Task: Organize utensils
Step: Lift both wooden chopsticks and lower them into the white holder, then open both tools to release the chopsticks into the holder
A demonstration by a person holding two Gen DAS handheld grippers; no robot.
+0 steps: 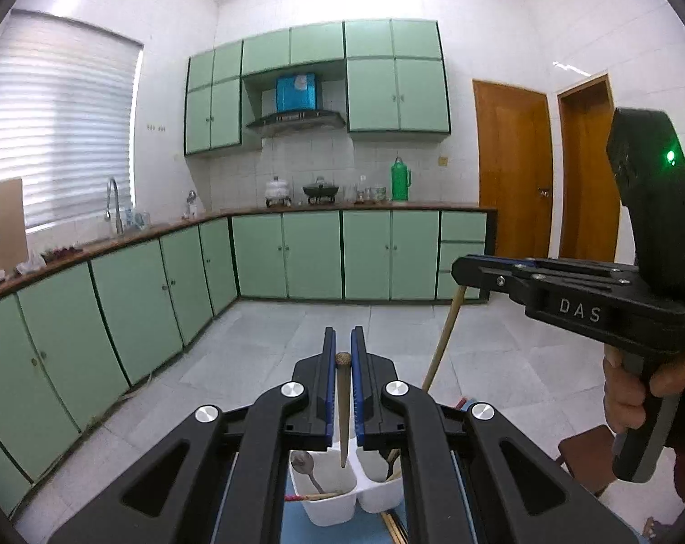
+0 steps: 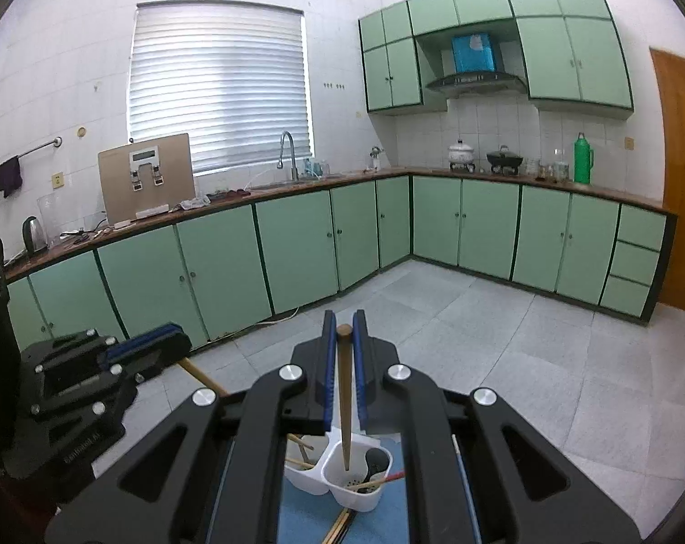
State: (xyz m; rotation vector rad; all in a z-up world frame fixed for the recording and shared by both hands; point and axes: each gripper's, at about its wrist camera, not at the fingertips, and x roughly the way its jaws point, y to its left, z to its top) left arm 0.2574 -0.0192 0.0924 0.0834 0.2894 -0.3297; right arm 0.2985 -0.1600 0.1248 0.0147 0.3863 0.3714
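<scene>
From the left wrist view, the left hand-held gripper (image 1: 343, 356) has its jaws drawn narrow and clamped on a wooden chopstick (image 1: 342, 408), whose thick end shows between the blue pads while the thin tip hangs down over the white utensil holder (image 1: 329, 505) below. The holder has two cups: the left one carries a metal spoon (image 1: 304, 464), and more sticks lean in the right one. The tip seems to hang near the divide between the two cups. To the right, the person's hand (image 1: 637, 392) grips the handle of the other tool, which holds a second stick (image 1: 444, 340) slanting downward.

From the right wrist view, the right hand-held gripper (image 2: 345, 333) is likewise pinched narrow on a wooden stick (image 2: 345, 399), its point aimed into the nearer cup of the holder (image 2: 365, 503), where a dark slotted ladle (image 2: 375, 462) and a red-tipped stick lie. Loose chopsticks (image 2: 340, 526) rest on the blue mat (image 2: 297, 517) beside the holder. The left tool shows at the left edge.

Both tools tilt gently downward, raised above the holder. I judge the step to be carrying a pair of chopsticks to their cup; next, each tip must be lined up over the proper cup, lowered in, and only then released.
</scene>
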